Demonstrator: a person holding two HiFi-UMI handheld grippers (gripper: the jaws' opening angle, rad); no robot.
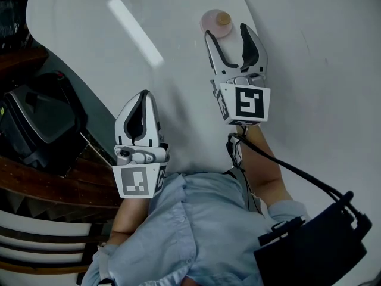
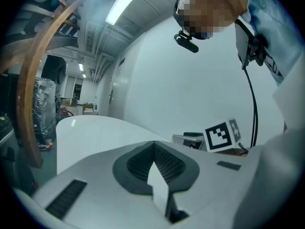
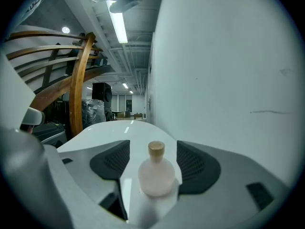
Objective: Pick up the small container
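Head view: small container [image 1: 215, 21] stood on the tabletop [image 1: 297, 70], between the right hand-held gripper's [image 1: 225, 31] open jaws.
Left gripper view: left hand-held gripper [image 2: 155, 168] closed, empty.
Right gripper view: pads not touching; container likely light, smooth, breakable; best gripped at its belly.

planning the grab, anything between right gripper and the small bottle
Nothing; only bare white table between the right gripper and small bottle, per the right gripper view.
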